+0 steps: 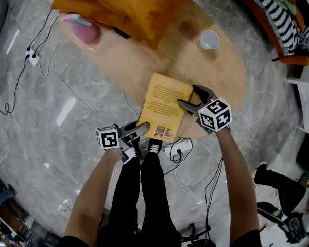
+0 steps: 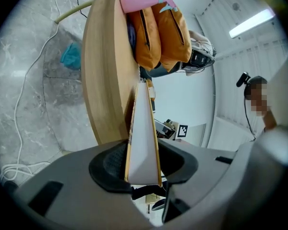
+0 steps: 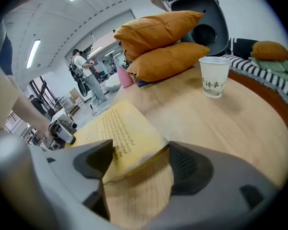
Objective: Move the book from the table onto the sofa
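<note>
A yellow book (image 1: 165, 104) lies on the oval wooden table (image 1: 144, 60), its near end sticking out over the table's front edge. My left gripper (image 1: 143, 129) is at the book's near left corner. In the left gripper view the book's page edge (image 2: 143, 138) sits upright between both pads, which press on it. My right gripper (image 1: 188, 96) is at the book's right edge and stands open. In the right gripper view one finger hangs over the yellow cover (image 3: 120, 128) and the other is over bare wood beside it.
A white paper cup (image 1: 209, 39) stands on the table's far right. Orange cushions (image 1: 134, 4) and a pink object (image 1: 82, 29) fill the far left end. An orange sofa with a striped blanket (image 1: 278, 14) is at the upper right. Cables (image 1: 177, 151) lie on the marble floor.
</note>
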`<state>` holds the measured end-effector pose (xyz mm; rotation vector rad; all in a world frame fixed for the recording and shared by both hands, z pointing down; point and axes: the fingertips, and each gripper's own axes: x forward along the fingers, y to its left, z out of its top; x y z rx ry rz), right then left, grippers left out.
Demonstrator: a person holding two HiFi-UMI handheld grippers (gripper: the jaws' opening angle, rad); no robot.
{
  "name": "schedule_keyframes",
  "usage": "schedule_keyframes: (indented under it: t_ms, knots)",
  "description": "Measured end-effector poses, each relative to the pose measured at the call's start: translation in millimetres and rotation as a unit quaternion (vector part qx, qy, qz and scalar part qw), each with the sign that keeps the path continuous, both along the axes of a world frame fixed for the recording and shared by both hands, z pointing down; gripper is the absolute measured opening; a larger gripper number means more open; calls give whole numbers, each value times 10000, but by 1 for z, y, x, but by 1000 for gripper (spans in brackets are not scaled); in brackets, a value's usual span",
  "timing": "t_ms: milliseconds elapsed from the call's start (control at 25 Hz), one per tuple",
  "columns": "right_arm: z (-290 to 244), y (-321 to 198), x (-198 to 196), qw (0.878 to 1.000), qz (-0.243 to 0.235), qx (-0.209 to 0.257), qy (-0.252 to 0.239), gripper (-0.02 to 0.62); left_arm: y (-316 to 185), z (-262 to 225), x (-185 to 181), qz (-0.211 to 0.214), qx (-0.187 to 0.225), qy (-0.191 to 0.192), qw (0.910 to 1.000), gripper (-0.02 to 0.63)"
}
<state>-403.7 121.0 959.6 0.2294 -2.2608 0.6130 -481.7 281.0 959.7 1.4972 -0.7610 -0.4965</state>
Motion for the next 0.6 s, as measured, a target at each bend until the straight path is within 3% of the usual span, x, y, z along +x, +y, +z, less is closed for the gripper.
schedule_keyframes:
  t_ms: [360,600]
  knots:
    - [-16,20,5,9999,3,-66,116,353,17,-30,6,278,96,241,9993,147]
    - [-68,34,17,9996,257,-64,2,353,28,-85,10,426,216,353,9982,147]
